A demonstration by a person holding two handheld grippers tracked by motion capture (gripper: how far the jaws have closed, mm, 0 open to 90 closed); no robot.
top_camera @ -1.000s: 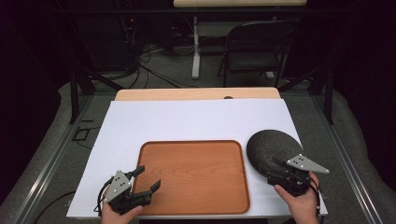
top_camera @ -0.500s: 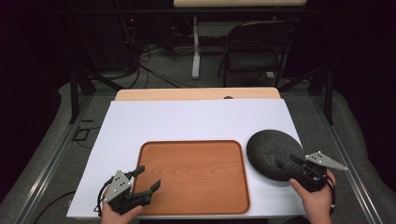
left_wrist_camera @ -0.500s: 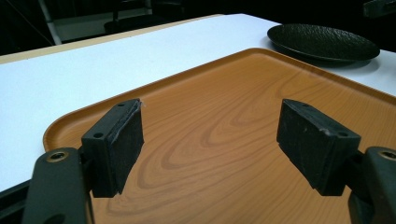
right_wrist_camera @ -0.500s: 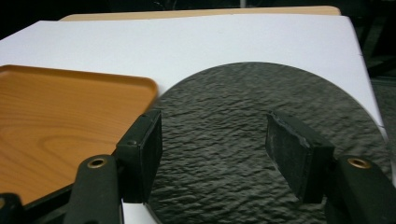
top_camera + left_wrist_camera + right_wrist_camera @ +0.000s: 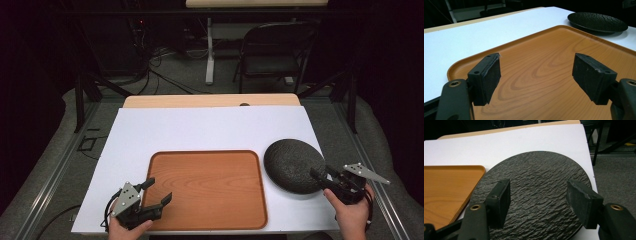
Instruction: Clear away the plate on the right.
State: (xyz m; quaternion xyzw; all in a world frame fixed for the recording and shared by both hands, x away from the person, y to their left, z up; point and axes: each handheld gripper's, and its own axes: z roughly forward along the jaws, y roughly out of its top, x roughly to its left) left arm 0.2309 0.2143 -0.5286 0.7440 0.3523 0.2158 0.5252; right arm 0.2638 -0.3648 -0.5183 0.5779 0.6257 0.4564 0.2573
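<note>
A: Where is the right gripper (image 5: 324, 179)?

B: From above it sits at about four o'clock on the white table cover (image 5: 210, 127), held by the person's right hand (image 5: 351, 216). Its jaws point toward ten o'clock, at the near right rim of the dark plate (image 5: 294, 165). They stand well apart with nothing between them. In the right gripper view the two black pads (image 5: 502, 200) hover over the plate's (image 5: 536, 192) rippled surface; I cannot tell whether they touch it.

A: And the plate itself?

B: It lies flat on the white cover at roughly three o'clock, just beside the right edge of the wooden tray (image 5: 207, 186), with a narrow strip of white between them. It looks round, matte black and stone-textured.

A: What about the left gripper (image 5: 158, 190)?

B: It is at about seven o'clock, in the person's left hand (image 5: 127, 227), over the near left corner of the tray. Its jaws aim toward two o'clock and are also spread wide, holding nothing. In the left gripper view the pads (image 5: 486, 77) frame bare wood grain of the tray (image 5: 544, 65), and the plate (image 5: 597, 23) shows farther off, at one o'clock
</note>
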